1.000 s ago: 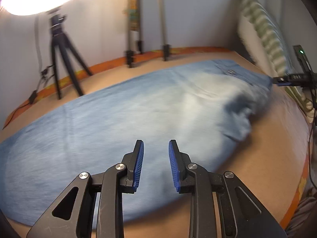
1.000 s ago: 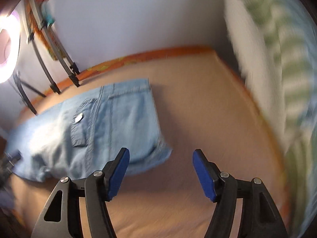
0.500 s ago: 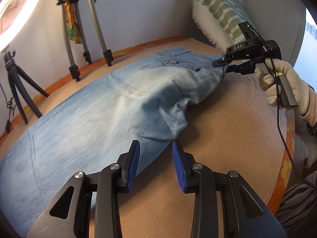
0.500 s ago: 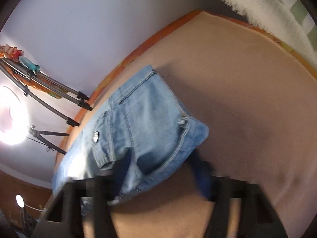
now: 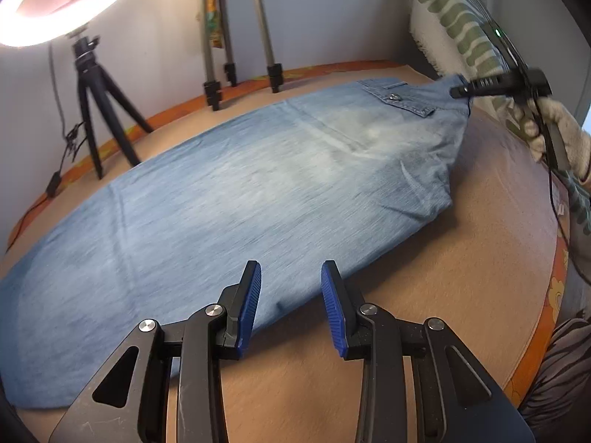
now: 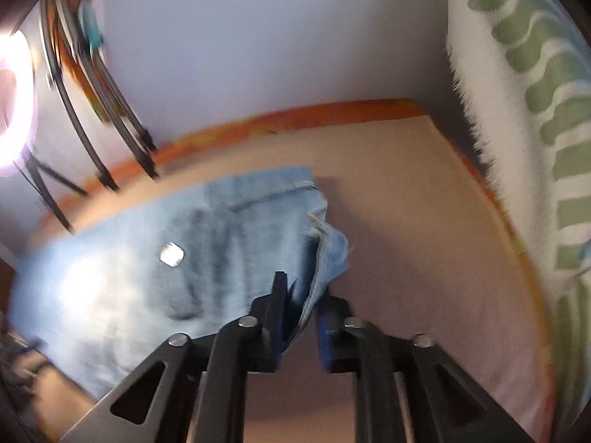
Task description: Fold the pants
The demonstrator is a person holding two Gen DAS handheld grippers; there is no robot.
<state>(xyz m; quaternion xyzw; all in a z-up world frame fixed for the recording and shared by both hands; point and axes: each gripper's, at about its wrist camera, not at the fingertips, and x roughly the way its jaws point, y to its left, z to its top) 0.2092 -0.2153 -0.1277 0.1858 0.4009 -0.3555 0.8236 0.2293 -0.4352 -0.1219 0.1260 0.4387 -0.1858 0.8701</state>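
So the jeans (image 5: 229,199) are laid out long across the tan bed (image 5: 461,277), already doubled leg over leg by the look of it, waist end at the far right near the striped pillow (image 5: 450,18), hems off to the near left.

What changed: a second ago the right gripper (image 6: 301,310) was spread wide and empty just short of the waist corner. Now its jaws are pinched onto that corner; in its own view the waistband edge runs between the blue pads, though it's blurry. From the left view you can see the right gripper (image 5: 495,83) holding the waist corner up off the bed, the denim pulled taut towards it. Half a second back the seat area was bunched in a lump; now it looks mostly flat, so my read is that the pull smoothed it out.

The left gripper (image 5: 291,306) is partly open with nothing in it, hanging over the near edge of the jeans around the thigh. It hasn't taken hold of anything.

I'd say the prep is basically done and the actual crosswise fold is still to come. The left needs a bite on the cloth first, or the single-corner lift will just drag the pile sideways.

The ring light (image 5: 55,3) and tripods (image 5: 229,37) stand at the far wall.
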